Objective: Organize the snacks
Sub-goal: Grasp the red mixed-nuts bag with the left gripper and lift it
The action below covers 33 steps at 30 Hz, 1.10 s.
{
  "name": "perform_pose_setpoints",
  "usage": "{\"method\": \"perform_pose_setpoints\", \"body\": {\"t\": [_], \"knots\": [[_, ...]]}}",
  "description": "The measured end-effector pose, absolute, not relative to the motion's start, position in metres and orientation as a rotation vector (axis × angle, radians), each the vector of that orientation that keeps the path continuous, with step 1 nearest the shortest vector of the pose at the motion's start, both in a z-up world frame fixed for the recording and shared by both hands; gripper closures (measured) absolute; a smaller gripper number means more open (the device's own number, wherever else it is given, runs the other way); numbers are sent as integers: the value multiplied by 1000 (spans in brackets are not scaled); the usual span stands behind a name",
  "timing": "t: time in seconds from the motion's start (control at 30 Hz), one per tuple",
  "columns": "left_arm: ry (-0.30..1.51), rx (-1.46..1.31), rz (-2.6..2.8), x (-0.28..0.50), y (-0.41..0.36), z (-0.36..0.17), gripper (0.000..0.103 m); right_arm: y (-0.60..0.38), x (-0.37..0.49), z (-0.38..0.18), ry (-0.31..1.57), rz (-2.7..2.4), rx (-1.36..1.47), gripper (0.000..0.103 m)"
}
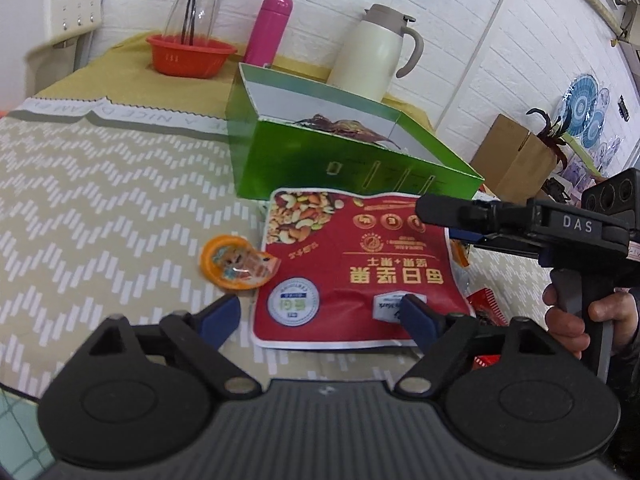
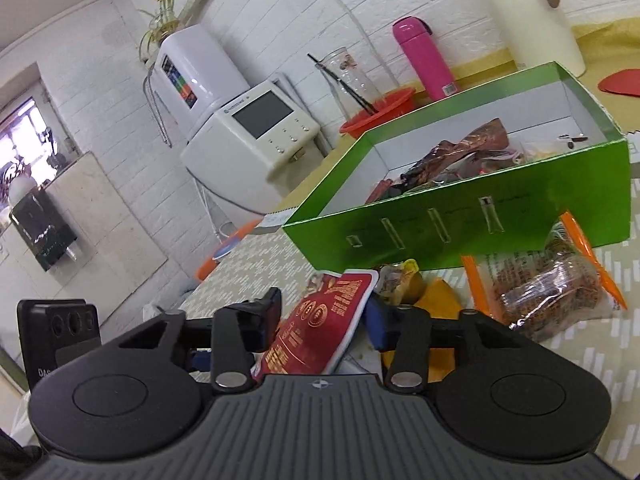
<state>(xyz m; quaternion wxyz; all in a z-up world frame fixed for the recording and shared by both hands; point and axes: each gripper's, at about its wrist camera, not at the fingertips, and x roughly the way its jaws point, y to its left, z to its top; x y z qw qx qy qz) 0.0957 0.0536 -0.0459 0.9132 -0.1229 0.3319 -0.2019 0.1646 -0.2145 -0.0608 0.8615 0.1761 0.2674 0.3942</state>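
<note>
A red bag of mixed nuts [image 1: 352, 268] lies on the patterned tablecloth in front of a green open box [image 1: 344, 152]. My left gripper [image 1: 320, 314] is open, its blue fingers astride the bag's near edge. My right gripper [image 2: 320, 320] is open around the bag's right edge [image 2: 320, 328], which is tilted up between its fingers; it also shows in the left wrist view [image 1: 460, 216]. The green box [image 2: 460, 216] holds dark snack packets [image 2: 460, 152]. An orange jelly cup [image 1: 234, 262] lies left of the bag.
A clear packet of brown snacks with orange edges [image 2: 548, 284] and a yellow packet [image 2: 436, 300] lie in front of the box. Behind it stand a cream thermos jug [image 1: 376, 52], a pink bottle [image 1: 268, 28], a red bowl [image 1: 190, 56] and a glass vase [image 1: 198, 0].
</note>
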Motion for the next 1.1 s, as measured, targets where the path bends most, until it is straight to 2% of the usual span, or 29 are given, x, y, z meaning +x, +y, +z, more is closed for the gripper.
{"method": "perform_pose_setpoints", "body": {"t": [0.17,0.2,0.23,0.6,0.77,0.97,1.1], "knots": [[676,-237,-415,96,52,-47,18,-203,158,-60,565,826,269,55],[676,-235,-416,96,53,-47,17,-203,156,-59,554,827,258,66],[676,-238,-421,97,54,-47,17,-203,153,-58,538,834,243,70],[673,-371,-484,101,72,-48,13,-215,128,-45,411,944,250,91],[644,-463,-576,106,77,-49,13,-228,135,-43,414,1013,388,96],[578,-391,-630,101,72,-43,13,-237,128,-40,394,1078,449,95],[532,-477,-778,107,82,-41,13,-252,131,-39,370,1170,594,95]]}}
